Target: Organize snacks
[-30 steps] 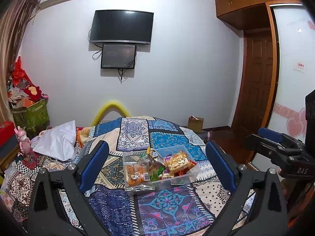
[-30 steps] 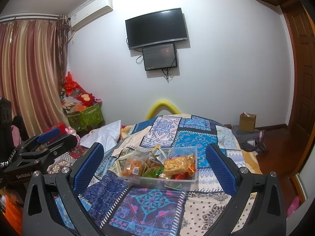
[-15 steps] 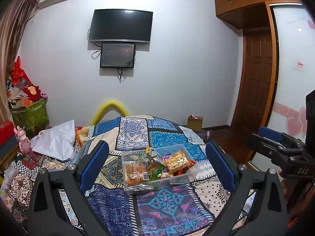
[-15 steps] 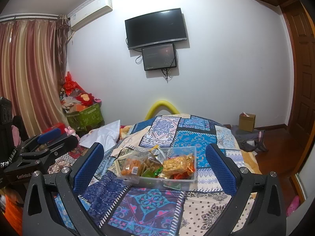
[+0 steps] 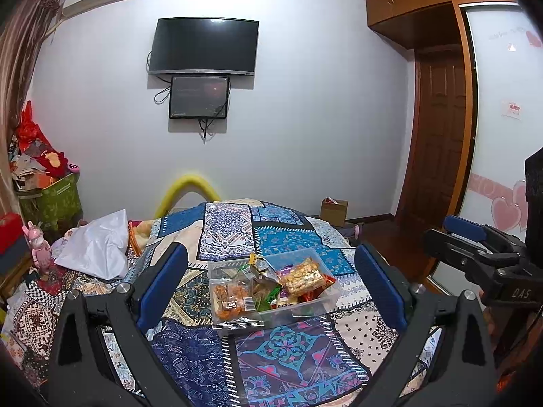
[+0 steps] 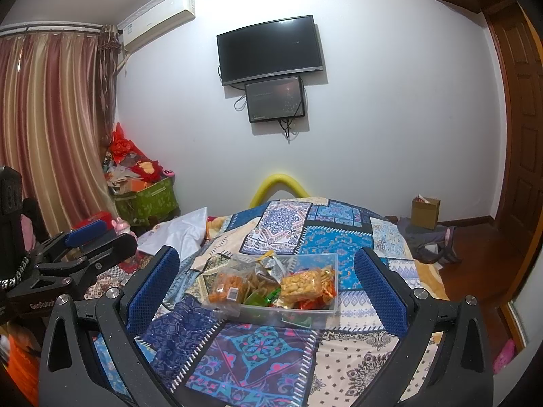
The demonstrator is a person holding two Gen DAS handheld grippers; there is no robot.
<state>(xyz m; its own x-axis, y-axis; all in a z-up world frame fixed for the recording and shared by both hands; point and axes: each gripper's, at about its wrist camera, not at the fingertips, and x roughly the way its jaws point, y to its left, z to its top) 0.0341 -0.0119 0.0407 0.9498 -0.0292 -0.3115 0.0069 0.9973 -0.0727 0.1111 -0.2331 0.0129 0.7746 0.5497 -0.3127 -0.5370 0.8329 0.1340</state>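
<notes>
A clear plastic bin [image 5: 307, 308] sits on a round table with a patchwork cloth [image 5: 288, 356]. It holds several snack bags: an orange snack bag [image 5: 230, 300] at its left, a bag of yellow crackers [image 5: 302, 276] at its right, green and red packets between. The bin also shows in the right wrist view [image 6: 325, 305], with the crackers [image 6: 302, 285]. My left gripper [image 5: 271, 285] is open and empty, well short of the bin. My right gripper [image 6: 268, 288] is open and empty too. Each gripper shows at the edge of the other's view.
A white bag [image 5: 98, 247] lies on clutter left of the table. A green box [image 6: 149, 200] heaped with red things stands by the curtain. A cardboard box [image 6: 426, 212] sits on the floor by the wooden door. A TV [image 5: 203, 45] hangs on the far wall.
Both views have shifted only slightly; the bin and snacks have not moved. Both grippers stay open.
</notes>
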